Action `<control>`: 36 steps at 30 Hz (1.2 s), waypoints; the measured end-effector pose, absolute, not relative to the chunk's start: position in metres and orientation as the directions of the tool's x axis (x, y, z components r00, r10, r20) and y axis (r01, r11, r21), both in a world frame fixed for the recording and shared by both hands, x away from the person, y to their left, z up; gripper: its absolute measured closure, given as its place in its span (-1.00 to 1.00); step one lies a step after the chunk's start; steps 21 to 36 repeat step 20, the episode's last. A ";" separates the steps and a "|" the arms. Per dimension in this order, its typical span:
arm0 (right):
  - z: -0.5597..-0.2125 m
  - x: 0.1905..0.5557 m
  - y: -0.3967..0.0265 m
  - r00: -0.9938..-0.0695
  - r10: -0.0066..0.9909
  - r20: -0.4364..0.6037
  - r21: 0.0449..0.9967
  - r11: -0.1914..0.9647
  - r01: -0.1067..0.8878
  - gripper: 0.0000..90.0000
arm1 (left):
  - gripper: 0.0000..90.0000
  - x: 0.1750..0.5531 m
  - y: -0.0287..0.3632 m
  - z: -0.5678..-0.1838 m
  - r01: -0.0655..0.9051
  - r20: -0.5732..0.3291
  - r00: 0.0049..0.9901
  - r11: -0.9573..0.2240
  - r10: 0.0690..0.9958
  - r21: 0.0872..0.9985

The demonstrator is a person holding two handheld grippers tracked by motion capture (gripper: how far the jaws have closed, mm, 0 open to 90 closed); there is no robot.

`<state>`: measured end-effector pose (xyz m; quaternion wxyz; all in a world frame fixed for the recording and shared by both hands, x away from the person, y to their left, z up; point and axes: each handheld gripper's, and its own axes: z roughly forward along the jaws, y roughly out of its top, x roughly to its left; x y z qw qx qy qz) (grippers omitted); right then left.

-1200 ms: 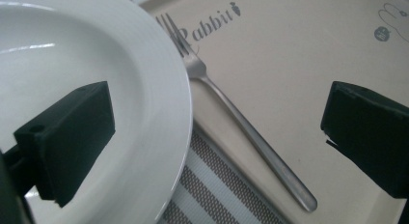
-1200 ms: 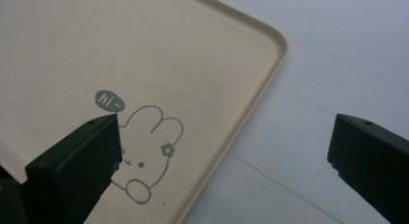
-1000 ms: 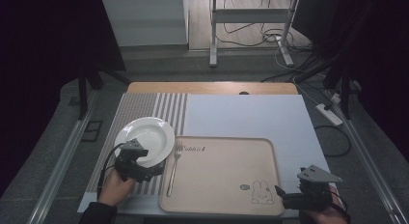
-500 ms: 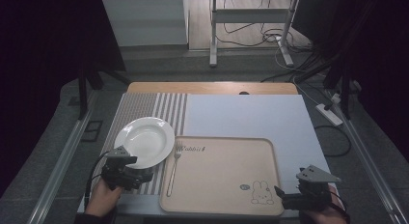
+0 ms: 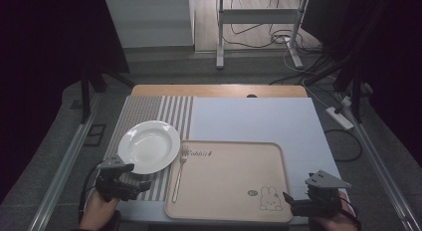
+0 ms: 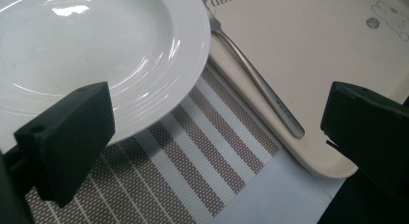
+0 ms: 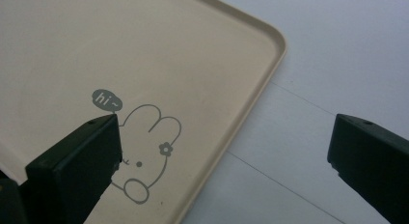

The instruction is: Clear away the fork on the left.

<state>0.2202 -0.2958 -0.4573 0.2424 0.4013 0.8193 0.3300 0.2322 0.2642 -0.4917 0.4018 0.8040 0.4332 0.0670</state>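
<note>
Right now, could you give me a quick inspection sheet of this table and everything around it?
Surface: table with pale blue sheet; striped placemat at left.
Job's things: white plate on the placemat; fork along the left edge of the beige rabbit tray.
Clutter: nothing seen.
Grippers: left gripper near the plate's edge, fingers apart, holding nothing; right gripper at the tray's near right corner, open, empty.
Cables: loose cables and a power strip on the floor.
Surroundings: metal stand, dark curtains.

The plate point(image 6: 87, 50) and tray point(image 7: 144, 50) run past picture edges.
</note>
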 end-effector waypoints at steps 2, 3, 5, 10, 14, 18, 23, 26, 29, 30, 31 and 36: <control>-0.457 0.220 -0.296 -0.561 0.817 -0.133 0.734 0.462 0.498 -1.00 | -1.00 0.230 0.265 -0.491 0.639 -0.227 0.616 -0.310 0.755 0.703; -0.457 0.220 -0.296 -0.561 0.817 -0.134 0.734 0.462 0.498 -1.00 | -1.00 0.230 0.265 -0.491 0.639 -0.224 0.614 -0.310 0.757 0.704; -0.457 0.220 -0.296 -0.562 0.817 -0.133 0.734 0.462 0.498 -1.00 | -1.00 0.228 0.266 -0.491 0.639 -0.218 0.611 -0.312 0.761 0.703; -0.457 0.220 -0.295 -0.563 0.816 -0.132 0.732 0.463 0.499 -1.00 | -1.00 0.222 0.268 -0.490 0.630 -0.193 0.612 -0.326 0.767 0.705; -0.457 0.220 -0.295 -0.562 0.816 -0.134 0.732 0.464 0.499 -1.00 | -1.00 0.219 0.270 -0.489 0.628 -0.189 0.608 -0.321 0.771 0.709; -0.458 0.220 -0.294 -0.564 0.814 -0.137 0.727 0.469 0.502 -1.00 | -1.00 0.219 0.272 -0.490 0.627 -0.204 0.608 -0.306 0.768 0.717; -0.458 0.221 -0.294 -0.565 0.813 -0.141 0.725 0.473 0.500 -1.00 | -1.00 0.219 0.273 -0.489 0.629 -0.210 0.606 -0.301 0.767 0.716; -0.458 0.221 -0.294 -0.565 0.813 -0.141 0.725 0.473 0.500 -1.00 | -1.00 0.219 0.273 -0.489 0.629 -0.210 0.606 -0.301 0.767 0.716; -0.458 0.221 -0.294 -0.565 0.813 -0.141 0.725 0.473 0.500 -1.00 | -1.00 0.219 0.273 -0.489 0.629 -0.210 0.606 -0.301 0.767 0.716; -0.458 0.221 -0.294 -0.565 0.813 -0.141 0.725 0.473 0.500 -1.00 | -1.00 0.219 0.273 -0.489 0.629 -0.210 0.606 -0.301 0.767 0.716; -0.458 0.221 -0.294 -0.565 0.813 -0.141 0.725 0.473 0.500 -1.00 | -1.00 0.219 0.273 -0.489 0.629 -0.210 0.606 -0.301 0.767 0.716; -0.458 0.221 -0.294 -0.565 0.813 -0.141 0.725 0.473 0.500 -1.00 | -1.00 0.219 0.273 -0.489 0.629 -0.210 0.606 -0.301 0.767 0.716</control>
